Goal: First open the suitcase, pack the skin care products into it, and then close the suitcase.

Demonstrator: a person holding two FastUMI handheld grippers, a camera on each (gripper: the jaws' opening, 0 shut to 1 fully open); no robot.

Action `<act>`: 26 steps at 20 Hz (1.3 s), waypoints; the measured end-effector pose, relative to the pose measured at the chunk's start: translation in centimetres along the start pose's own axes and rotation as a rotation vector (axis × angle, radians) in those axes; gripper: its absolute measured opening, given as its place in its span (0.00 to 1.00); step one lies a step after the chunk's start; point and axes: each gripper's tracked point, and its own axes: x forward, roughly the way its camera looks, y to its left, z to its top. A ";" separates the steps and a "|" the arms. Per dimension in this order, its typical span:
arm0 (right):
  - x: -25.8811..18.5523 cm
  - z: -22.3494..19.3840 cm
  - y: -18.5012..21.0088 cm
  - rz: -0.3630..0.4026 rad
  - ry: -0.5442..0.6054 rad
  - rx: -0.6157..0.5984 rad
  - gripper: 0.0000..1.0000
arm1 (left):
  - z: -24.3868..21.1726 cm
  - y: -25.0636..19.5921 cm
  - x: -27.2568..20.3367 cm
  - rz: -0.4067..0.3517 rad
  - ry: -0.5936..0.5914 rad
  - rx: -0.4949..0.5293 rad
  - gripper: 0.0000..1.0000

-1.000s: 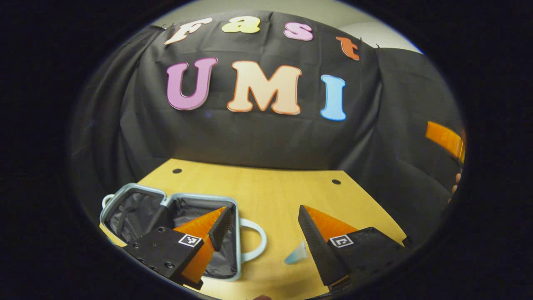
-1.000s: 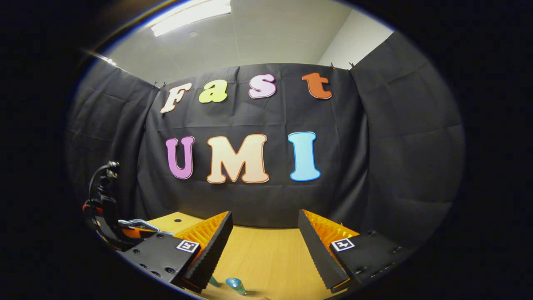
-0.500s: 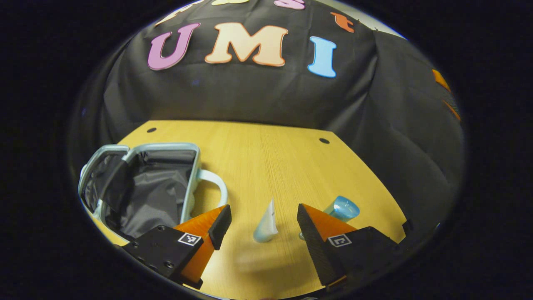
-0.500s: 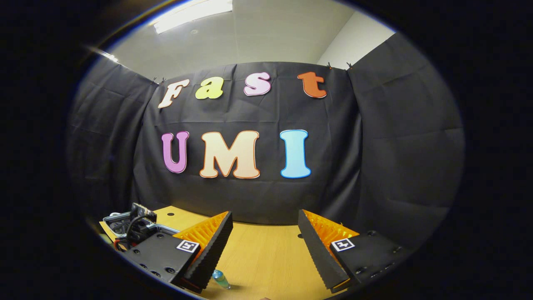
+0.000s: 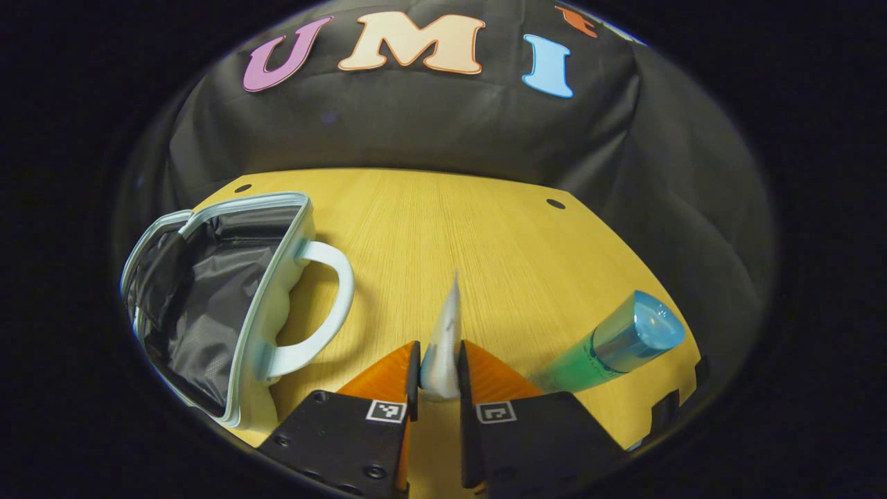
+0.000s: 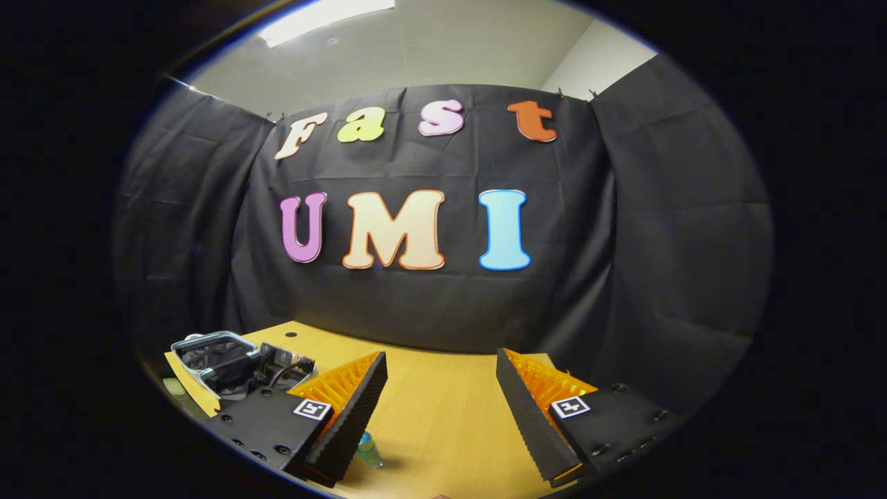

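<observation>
The left gripper (image 5: 438,371) clamps the pale tube (image 5: 443,346) on the table (image 5: 485,235), so packing is underway. The bottle (image 5: 610,346) lies to its right, the open suitcase (image 5: 215,291) to its left. Next: lift and carry it there; the right gripper (image 6: 441,409) hangs open, holding nothing.
</observation>
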 end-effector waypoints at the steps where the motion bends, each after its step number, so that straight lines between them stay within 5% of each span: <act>1: 0.3 -0.6 1.0 0.024 0.005 -0.003 0.99 | 0.6 0.1 -0.6 -0.006 -0.003 0.000 0.19; 9: 3.5 -10.7 7.6 0.154 0.195 0.008 0.99 | 7.5 1.2 -8.0 -0.035 -0.099 0.077 0.17; 16: 3.9 -19.7 9.5 0.105 0.352 -0.064 0.99 | 10.8 4.6 -12.2 -0.059 -0.136 0.061 0.17; 21: 3.4 -25.5 10.2 0.077 0.473 -0.087 0.72 | 11.2 9.1 -13.7 -0.006 -0.123 0.071 0.14; 22: 3.4 -26.2 10.5 0.090 0.493 -0.086 0.76 | 11.2 9.9 -13.9 0.005 -0.116 0.068 0.17; 25: 3.3 -26.4 10.7 0.077 0.516 -0.055 0.47 | 9.9 12.4 -14.0 0.046 -0.089 0.059 0.17; 26: 3.3 -26.6 10.8 0.073 0.533 -0.039 0.45 | 9.5 13.4 -13.8 0.062 -0.073 0.054 0.14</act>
